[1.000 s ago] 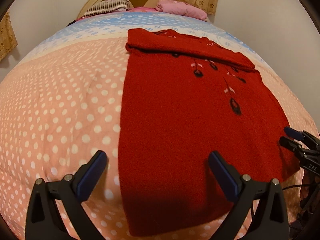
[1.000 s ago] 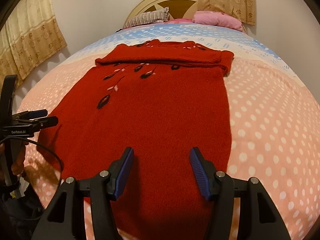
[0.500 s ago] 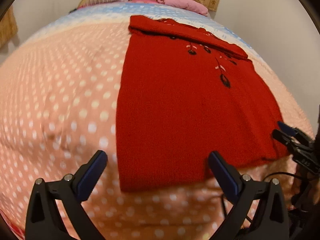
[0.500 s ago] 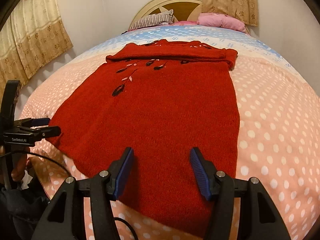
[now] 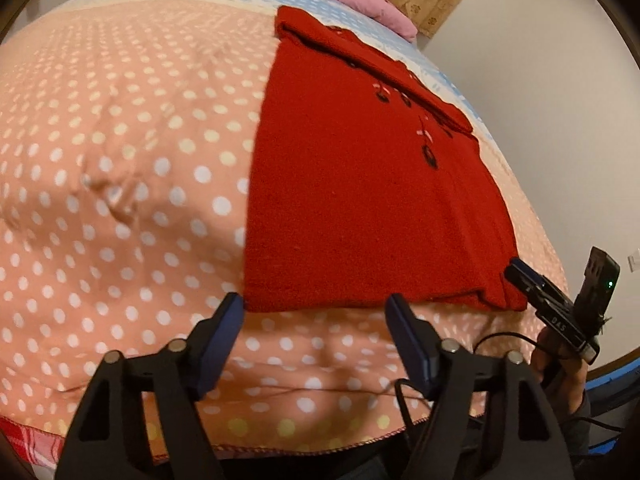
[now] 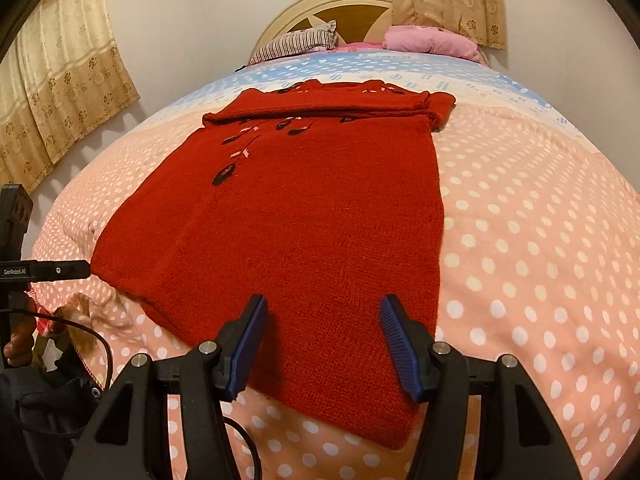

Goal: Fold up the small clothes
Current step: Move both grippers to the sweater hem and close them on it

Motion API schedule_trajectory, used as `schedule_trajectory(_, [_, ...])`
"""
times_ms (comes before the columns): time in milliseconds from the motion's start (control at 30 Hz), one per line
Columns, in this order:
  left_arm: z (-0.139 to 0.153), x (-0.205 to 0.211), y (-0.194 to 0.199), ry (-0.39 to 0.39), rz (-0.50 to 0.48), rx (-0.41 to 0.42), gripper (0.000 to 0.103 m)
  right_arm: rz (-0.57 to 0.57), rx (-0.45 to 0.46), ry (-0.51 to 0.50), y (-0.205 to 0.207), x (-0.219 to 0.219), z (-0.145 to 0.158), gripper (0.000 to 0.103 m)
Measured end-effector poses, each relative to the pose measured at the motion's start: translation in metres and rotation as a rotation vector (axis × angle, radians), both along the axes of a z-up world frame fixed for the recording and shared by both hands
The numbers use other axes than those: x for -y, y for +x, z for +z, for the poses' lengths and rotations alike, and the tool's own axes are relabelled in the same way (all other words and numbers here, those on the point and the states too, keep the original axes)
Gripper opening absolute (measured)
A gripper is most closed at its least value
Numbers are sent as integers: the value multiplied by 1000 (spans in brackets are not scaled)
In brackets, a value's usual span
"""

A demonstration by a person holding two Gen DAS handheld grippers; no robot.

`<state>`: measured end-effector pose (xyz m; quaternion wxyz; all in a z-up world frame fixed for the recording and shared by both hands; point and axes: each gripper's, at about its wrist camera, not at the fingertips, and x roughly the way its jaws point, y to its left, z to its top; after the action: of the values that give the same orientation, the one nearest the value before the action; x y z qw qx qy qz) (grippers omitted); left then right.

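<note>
The red sweater (image 6: 304, 216) lies flat on the dotted bedspread (image 6: 540, 240). Both grippers, left (image 5: 316, 320) and right (image 6: 324, 320), gape wide, empty, at its hem; pillows (image 6: 428, 40) sit beyond, possibly against the headboard.

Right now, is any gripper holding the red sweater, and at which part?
Nothing is held. The left gripper and the right gripper both stand open, near the bottom hem of the red sweater, which lies flat on the bed.
</note>
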<state>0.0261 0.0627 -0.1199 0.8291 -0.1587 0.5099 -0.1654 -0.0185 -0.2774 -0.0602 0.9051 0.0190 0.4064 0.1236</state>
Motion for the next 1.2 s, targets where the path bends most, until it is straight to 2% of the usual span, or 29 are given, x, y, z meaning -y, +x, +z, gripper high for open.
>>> schedule_trajectory(200, [-13, -10, 5, -16, 48, -53, 74, 2, 3, -8, 0, 0, 0, 60])
schedule_trajectory(367, [-16, -15, 9, -47, 60, -46, 74, 4, 9, -23, -1, -4, -2, 60])
schedule_trajectory(400, [-17, -15, 11, -55, 58, -48, 71, 3, 10, -24, -1, -4, -2, 60])
schedule_trajectory(433, [-19, -14, 13, -71, 51, -59, 59, 3, 12, -25, -1, -4, -3, 60])
schedule_trajectory(467, [-19, -13, 14, -78, 43, -65, 54, 4, 12, -27, -1, -5, -3, 60])
schedule_trajectory(500, [-19, -11, 14, -84, 33, -64, 45, 5, 12, -28, -1, -5, -2, 60])
schedule_trajectory(533, [-17, -10, 12, -81, 25, -56, 31, 5, 11, -27, -1, -5, -2, 60])
schedule_trajectory(567, [-14, -8, 10, -70, 14, -47, 25, 4, 11, -25, -1, -5, -2, 60])
schedule_trajectory(633, [-6, -4, 6, -42, 2, -20, 18, 0, 10, -20, -1, -3, -2, 60])
schedule_trajectory(833, [12, -6, 2, -32, -6, 65, 17, -49, 28, -5, -4, 16, 10, 60])
schedule_trajectory(1033, [4, -13, 6, -55, -5, 52, 17, -103, -9, 49, -14, 42, 12, 60])
schedule_trajectory(1200, [2, -13, 9, -63, -4, 55, 17, -95, -61, 89, -20, 46, 3, 60])
